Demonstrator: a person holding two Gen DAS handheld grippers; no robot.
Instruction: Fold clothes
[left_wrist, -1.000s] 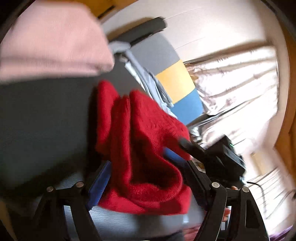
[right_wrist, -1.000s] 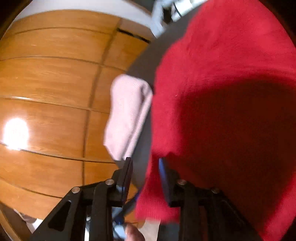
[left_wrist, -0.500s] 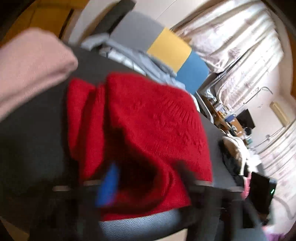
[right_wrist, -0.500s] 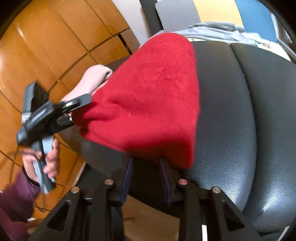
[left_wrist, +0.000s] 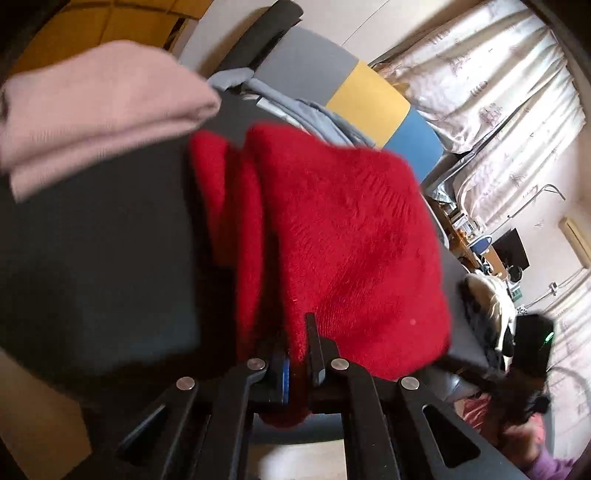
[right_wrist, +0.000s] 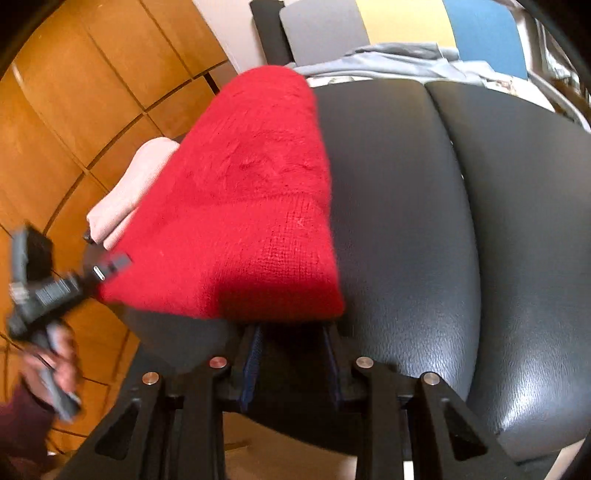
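Our left gripper (left_wrist: 297, 354) pinched the red sweater's (left_wrist: 343, 240) near edge on the black seat (right_wrist: 461, 221); our right gripper (right_wrist: 291, 354) stood part-open, its jaws empty.

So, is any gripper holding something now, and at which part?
The left gripper is shut on the red sweater, pinching its near edge. The right gripper holds nothing; its jaws stand apart at the sweater's edge.

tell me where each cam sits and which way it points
Left wrist: on the left gripper, aimed down across the red sweater it pinches; own fingers show.
Right wrist: on the right gripper, facing the black seat; own fingers and the other hand show.
Shared: sweater, pink garment, seat.
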